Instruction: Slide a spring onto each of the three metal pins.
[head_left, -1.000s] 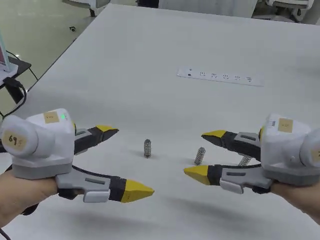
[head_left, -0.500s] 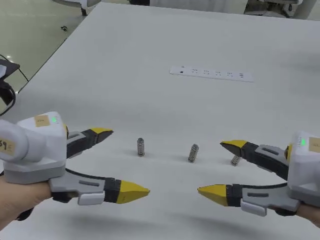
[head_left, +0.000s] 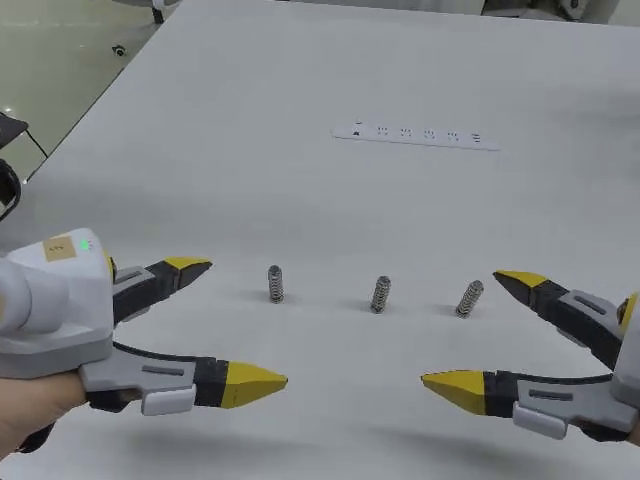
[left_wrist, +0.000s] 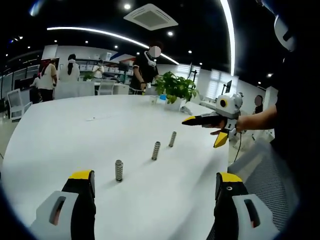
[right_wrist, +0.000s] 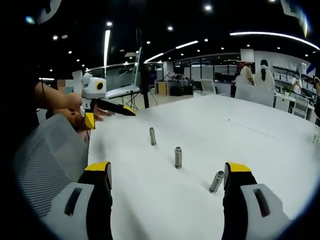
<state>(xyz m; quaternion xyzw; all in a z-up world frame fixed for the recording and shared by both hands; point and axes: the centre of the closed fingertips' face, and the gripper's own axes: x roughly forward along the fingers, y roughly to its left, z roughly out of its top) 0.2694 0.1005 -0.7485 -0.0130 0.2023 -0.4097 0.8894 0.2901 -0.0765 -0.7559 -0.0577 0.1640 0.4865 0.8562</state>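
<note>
Three metal pins stand in a row on the white table, each with a spring round it: the left one (head_left: 275, 284) upright, the middle one (head_left: 380, 294) slightly tilted, the right one (head_left: 468, 298) leaning right. My left gripper (head_left: 235, 322) is open at the lower left, short of the left spring (left_wrist: 119, 170). My right gripper (head_left: 485, 330) is open at the lower right, its upper tip just right of the right spring (right_wrist: 216, 181). Nothing is between either pair of fingers. The middle spring (right_wrist: 177, 157) and far spring (right_wrist: 152, 136) stand beyond.
A white power strip (head_left: 414, 135) lies farther back on the table (head_left: 300, 180). The table's left edge drops to the floor at the left. People stand in the room behind, seen in both gripper views.
The view has tilted and shifted. My right gripper has drawn back to the right, away from the right spring, and the left gripper has drifted down and left. Both stay open.
</note>
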